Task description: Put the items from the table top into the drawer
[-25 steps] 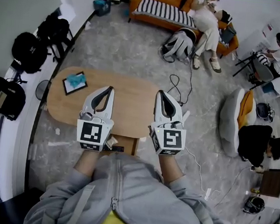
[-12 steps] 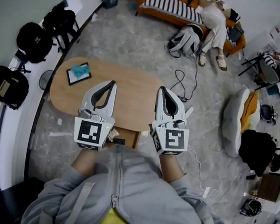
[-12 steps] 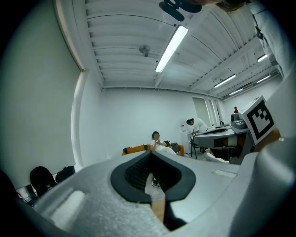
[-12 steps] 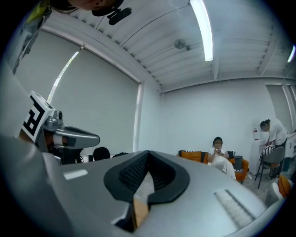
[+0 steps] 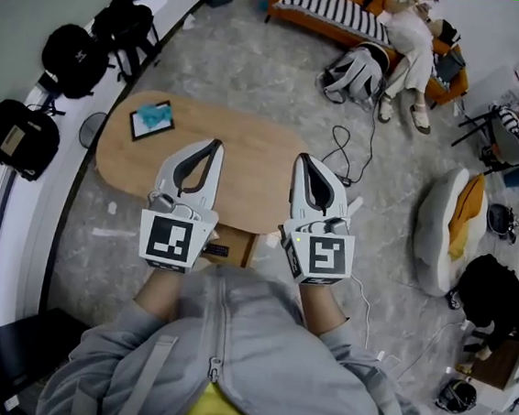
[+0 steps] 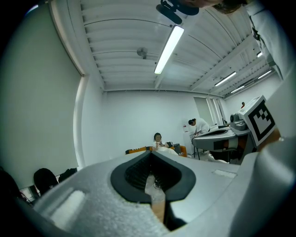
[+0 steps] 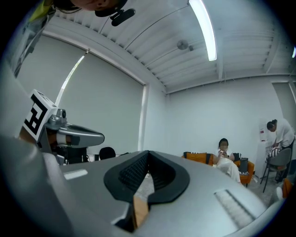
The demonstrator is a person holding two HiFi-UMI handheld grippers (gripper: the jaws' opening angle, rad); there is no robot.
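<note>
In the head view an oval wooden table carries a dark-framed tray with a teal item near its far left end. My left gripper and right gripper hover side by side over the table's near half, both shut with nothing between the jaws. Below the near edge, between the grippers, an open wooden drawer shows a small dark thing inside. In the left gripper view the left gripper points level across the room. The right gripper view shows the same for the right gripper.
Black backpacks line the wall at left. An orange sofa with a seated person, a grey backpack and a floor cable lie beyond the table. A beanbag and seated people are at right.
Both grippers have crept a little forward over the table, still shut and side by side. The head view has shifted, so the table and tray sit further right in the picture.
</note>
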